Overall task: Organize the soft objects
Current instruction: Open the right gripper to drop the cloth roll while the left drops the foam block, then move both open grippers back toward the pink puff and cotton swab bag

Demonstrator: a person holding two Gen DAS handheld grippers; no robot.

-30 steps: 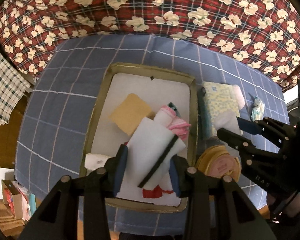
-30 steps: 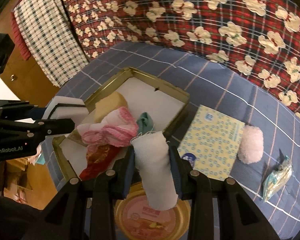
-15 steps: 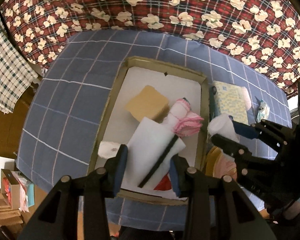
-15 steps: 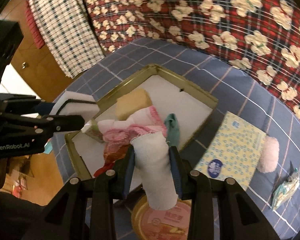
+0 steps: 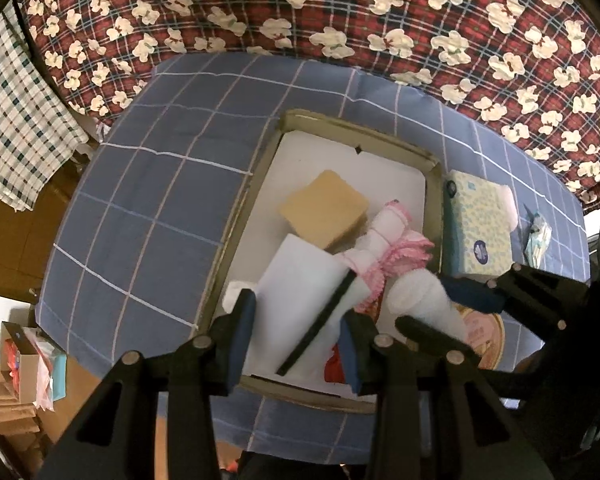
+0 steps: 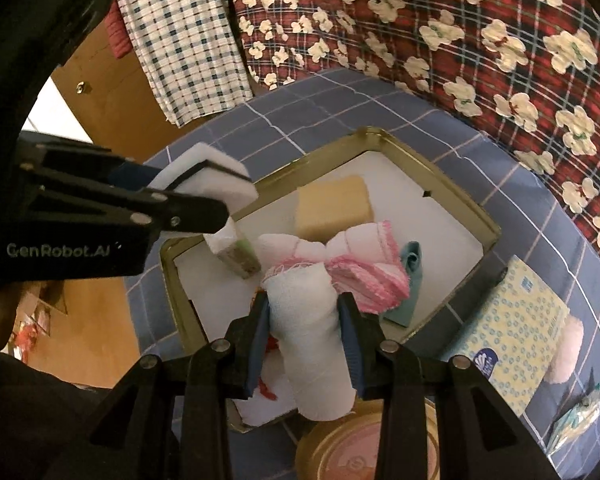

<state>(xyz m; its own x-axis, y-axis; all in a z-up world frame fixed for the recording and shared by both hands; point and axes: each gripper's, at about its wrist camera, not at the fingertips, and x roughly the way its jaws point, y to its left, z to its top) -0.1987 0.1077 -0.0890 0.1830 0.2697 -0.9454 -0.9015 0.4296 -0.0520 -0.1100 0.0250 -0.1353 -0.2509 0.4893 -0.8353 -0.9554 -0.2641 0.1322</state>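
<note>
Here the left gripper [image 5: 297, 334] pinches a white sponge with a dark stripe [image 5: 304, 304] above the near end of the gold-rimmed tray [image 5: 434, 196], while the right gripper [image 6: 304, 342] clamps a rolled white cloth [image 6: 312, 344] over the tray's near corner. Inside the tray lie a tan sponge [image 5: 324, 209], a pink-and-white cloth [image 6: 364, 268] and a teal cloth [image 6: 410, 280] — close together. A tissue pack [image 6: 516, 332] rests just beside the tray on the blue checked tablecloth [image 5: 147, 208].

Left wrist view: looks down from close above the tray [image 5: 235, 240], from its near-left side.
Right wrist view: looks down closely from the tray's [image 6: 452, 196] near-right side.
Shared: tray, blue cloth [image 5: 147, 216], each other's gripper.
</note>
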